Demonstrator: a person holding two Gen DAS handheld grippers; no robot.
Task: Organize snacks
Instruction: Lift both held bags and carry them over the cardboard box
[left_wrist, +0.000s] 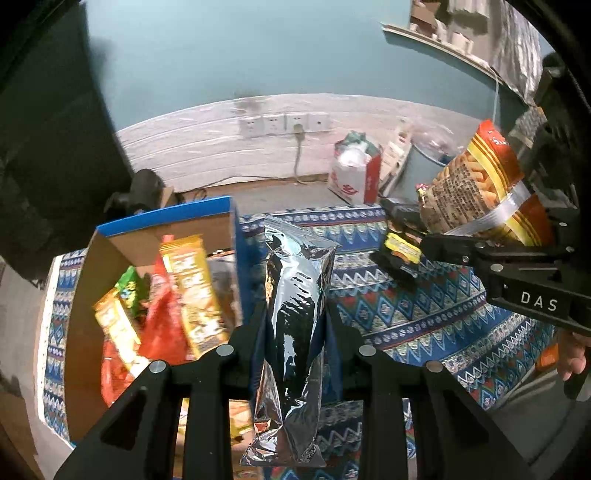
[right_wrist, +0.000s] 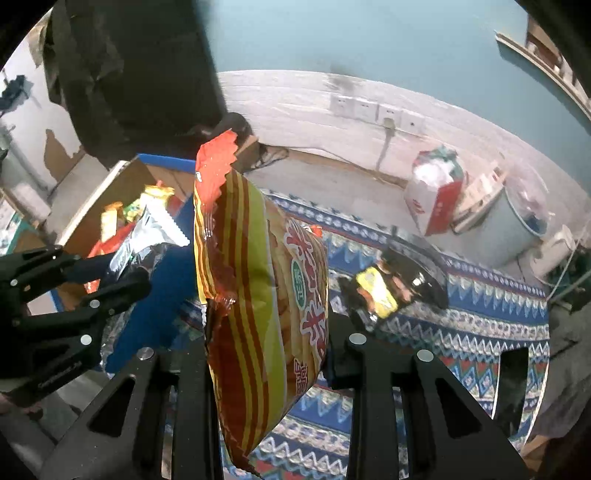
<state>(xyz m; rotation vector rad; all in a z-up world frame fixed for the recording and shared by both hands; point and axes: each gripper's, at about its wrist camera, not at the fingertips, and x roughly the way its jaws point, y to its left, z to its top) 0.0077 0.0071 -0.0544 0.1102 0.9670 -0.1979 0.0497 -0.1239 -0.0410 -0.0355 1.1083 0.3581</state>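
My left gripper (left_wrist: 295, 325) is shut on a silver foil snack bag (left_wrist: 295, 314), held upright above the patterned cloth just right of a cardboard box (left_wrist: 92, 280) that holds several snack packs (left_wrist: 192, 291). My right gripper (right_wrist: 266, 332) is shut on a red-and-yellow striped chip bag (right_wrist: 258, 288), held in the air. That chip bag (left_wrist: 476, 188) and the right gripper (left_wrist: 480, 240) show at the right of the left wrist view. The left gripper (right_wrist: 110, 273) with the silver bag (right_wrist: 147, 232) shows at the left of the right wrist view, near the box (right_wrist: 110, 184).
A black-and-yellow snack pack (right_wrist: 380, 291) lies on the blue patterned tablecloth (right_wrist: 480, 332), next to a shiny black item (right_wrist: 417, 266); the pack also shows in the left wrist view (left_wrist: 400, 251). Behind the table stand a red-and-white bag (right_wrist: 436, 199), a grey bin (right_wrist: 517, 218) and wall sockets (left_wrist: 284, 123).
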